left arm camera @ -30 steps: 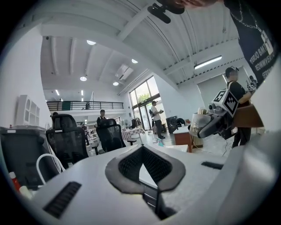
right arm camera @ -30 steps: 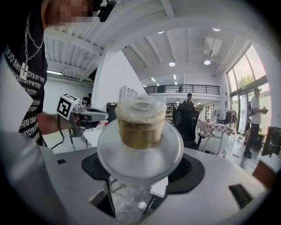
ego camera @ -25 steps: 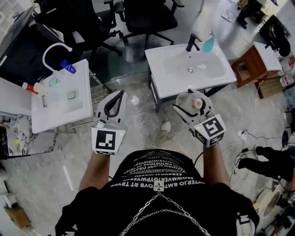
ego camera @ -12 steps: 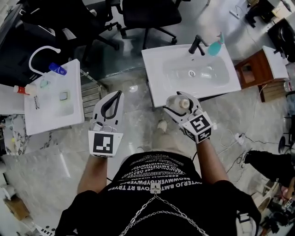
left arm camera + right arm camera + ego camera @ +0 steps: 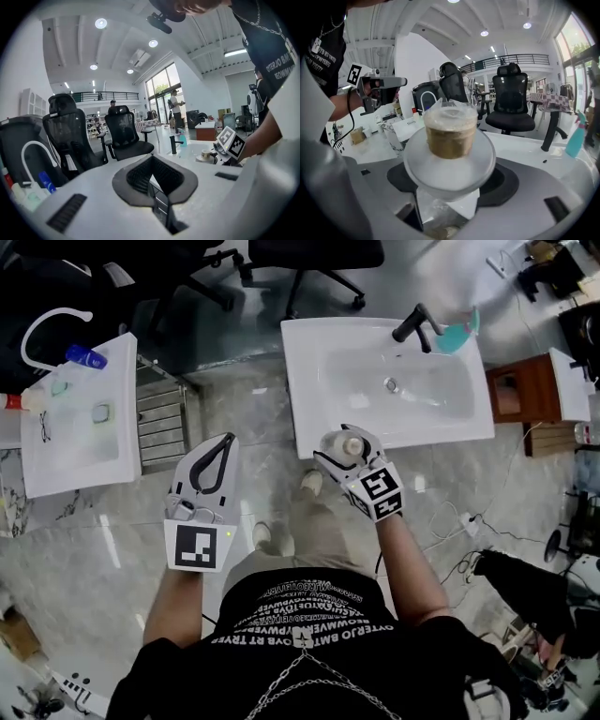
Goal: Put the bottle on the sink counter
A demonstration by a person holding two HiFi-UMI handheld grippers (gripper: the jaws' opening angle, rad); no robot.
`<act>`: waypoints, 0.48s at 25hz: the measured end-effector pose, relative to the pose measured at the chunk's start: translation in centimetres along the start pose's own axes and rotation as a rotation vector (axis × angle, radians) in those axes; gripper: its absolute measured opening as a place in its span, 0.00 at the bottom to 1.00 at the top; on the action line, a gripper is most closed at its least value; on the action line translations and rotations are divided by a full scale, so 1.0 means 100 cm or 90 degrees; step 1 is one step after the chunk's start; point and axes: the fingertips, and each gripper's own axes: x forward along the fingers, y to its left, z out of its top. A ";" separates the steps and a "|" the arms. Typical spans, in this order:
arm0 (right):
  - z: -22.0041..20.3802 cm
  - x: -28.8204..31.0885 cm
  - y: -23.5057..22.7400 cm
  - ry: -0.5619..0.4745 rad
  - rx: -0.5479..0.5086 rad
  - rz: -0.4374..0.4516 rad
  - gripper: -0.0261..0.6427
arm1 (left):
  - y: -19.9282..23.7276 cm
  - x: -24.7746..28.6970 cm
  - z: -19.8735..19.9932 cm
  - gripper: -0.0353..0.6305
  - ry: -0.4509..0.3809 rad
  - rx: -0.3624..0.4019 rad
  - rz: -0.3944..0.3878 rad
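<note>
Bottle point(image 5: 450, 168) is clamped in my right gripper point(image 5: 345, 438). It has a frosted white body and a tan cap point(image 5: 450, 133) under clear film, and the cap end points away from the gripper camera. The dark pads point(image 5: 506, 183) sit at 3 and 9 o'clock of the body and press on it below the shoulder. The shoulder and cap stick out past the fingertips.

In the head view the bottle overlaps the near rim of the sink counter point(image 5: 300, 381), toward its left corner. I can't tell from that view whether it touches the surface. It's in the grip, not standing free. The right gripper view shows white counter beyond it.

The basin is at 1 o'clock of the bottle. The black faucet point(image 5: 417, 324) is further out at 1 o'clock on the far rim, with a teal spray bottle point(image 5: 459, 336) just beside it at its 3 o'clock.

Left gripper point(image 5: 228, 440) is at 9 o'clock of the right one and well apart from it. It's over the marble floor with its fingertips together and nothing between them.

Further out:
- A second sink point(image 5: 122, 399) at 9 to 10 o'clock of the frame, with a white hoop faucet point(image 5: 47, 322) and a blue bottle point(image 5: 84, 357) on it.
- Black office chairs point(image 5: 309, 259) at 12 o'clock.
- A wooden cabinet point(image 5: 516, 395) at 3 o'clock of the sink counter.
</note>
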 end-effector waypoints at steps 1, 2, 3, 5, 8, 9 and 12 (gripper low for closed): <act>-0.008 0.008 -0.004 0.007 -0.001 0.002 0.54 | -0.001 0.005 -0.009 0.06 0.008 -0.003 0.000; -0.015 0.015 -0.007 0.014 -0.003 0.004 0.54 | -0.002 0.010 -0.017 0.06 0.013 -0.006 0.000; -0.022 0.022 -0.009 0.020 -0.006 0.007 0.54 | -0.003 0.015 -0.024 0.06 0.014 -0.013 0.002; -0.032 0.036 -0.011 0.030 -0.012 0.012 0.54 | -0.003 0.021 -0.034 0.06 0.014 -0.033 0.006; -0.044 0.059 -0.014 0.037 -0.017 0.020 0.54 | -0.003 0.034 -0.051 0.06 0.023 -0.039 0.002; -0.048 0.065 -0.015 0.039 -0.018 0.022 0.54 | -0.005 0.040 -0.056 0.06 0.024 -0.035 -0.001; -0.059 0.080 -0.017 0.048 -0.027 0.032 0.54 | -0.012 0.052 -0.067 0.06 0.031 -0.041 -0.007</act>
